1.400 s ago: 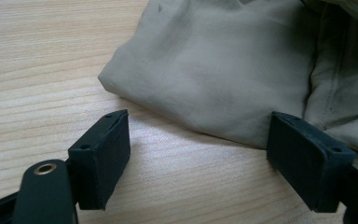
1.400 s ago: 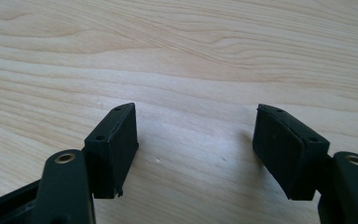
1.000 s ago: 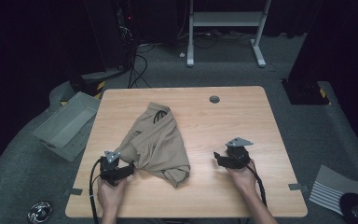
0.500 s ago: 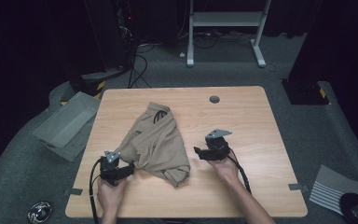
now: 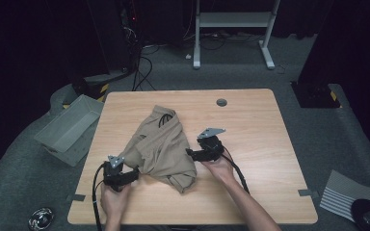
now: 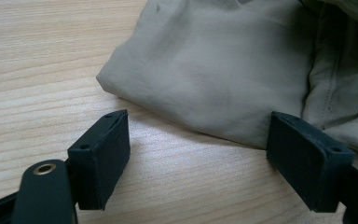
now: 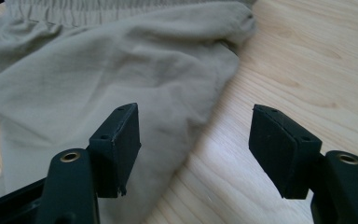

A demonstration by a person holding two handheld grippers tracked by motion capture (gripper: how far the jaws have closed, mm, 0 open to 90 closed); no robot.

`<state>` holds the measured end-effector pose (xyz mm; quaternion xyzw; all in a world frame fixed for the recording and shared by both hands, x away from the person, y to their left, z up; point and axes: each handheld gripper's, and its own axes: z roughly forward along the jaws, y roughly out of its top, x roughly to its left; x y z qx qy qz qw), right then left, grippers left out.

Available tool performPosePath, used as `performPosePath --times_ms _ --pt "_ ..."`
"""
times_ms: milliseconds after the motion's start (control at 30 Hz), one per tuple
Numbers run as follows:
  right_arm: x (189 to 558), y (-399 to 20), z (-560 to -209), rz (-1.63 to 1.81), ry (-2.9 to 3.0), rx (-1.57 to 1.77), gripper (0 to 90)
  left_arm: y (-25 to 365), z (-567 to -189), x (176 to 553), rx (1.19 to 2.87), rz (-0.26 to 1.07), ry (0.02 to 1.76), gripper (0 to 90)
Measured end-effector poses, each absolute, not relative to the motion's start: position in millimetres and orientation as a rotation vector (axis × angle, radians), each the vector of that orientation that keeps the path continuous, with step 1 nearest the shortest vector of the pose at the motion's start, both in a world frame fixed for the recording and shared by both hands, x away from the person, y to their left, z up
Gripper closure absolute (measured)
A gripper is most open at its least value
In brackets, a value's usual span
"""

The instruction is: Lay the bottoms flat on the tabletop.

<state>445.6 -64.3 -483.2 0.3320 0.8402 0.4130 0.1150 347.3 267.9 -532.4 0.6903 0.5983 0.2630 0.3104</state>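
A crumpled tan garment (image 5: 160,147) lies in the middle of the wooden table (image 5: 260,125), with a dark cord showing at its far end. My left gripper (image 5: 134,172) sits at the cloth's near-left edge; its jaws stand open, and the folded hem (image 6: 186,70) lies just beyond them. My right gripper (image 5: 191,153) is at the cloth's right edge, open, with one pad (image 7: 119,144) over the fabric (image 7: 98,79) and the other above bare wood. Neither gripper holds anything.
A grey plastic bin (image 5: 67,127) stands on the floor left of the table. A round grommet hole (image 5: 221,102) sits near the table's far edge. A metal stand (image 5: 233,29) and cables lie beyond. Tape marks (image 5: 306,193) sit near the front corners.
My right gripper has moved left across the table, from open wood to the cloth's right edge. The left gripper and the garment have stayed put.
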Motion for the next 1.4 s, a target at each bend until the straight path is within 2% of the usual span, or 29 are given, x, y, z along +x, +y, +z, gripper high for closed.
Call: performPosePath --times_ms 467,633,800,1400 --pt "450.4 -15.1 -488.5 1.129 2.544 0.866 31.4 268.1 -532.4 347.2 1.822 0.691 1.577 22.0" --pt "452.4 -7.0 -503.0 1.041 2.589 0.854 36.5 268.0 -532.4 347.2 1.821 0.691 1.577 22.0" --pt "454.5 -10.6 -511.7 0.993 2.604 0.847 40.1 268.1 -532.3 347.2 1.824 0.69 1.575 21.9" --pt "452.9 -50.2 -518.6 1.015 2.56 0.906 41.1 267.8 -532.4 347.2 1.826 0.692 1.573 21.8"
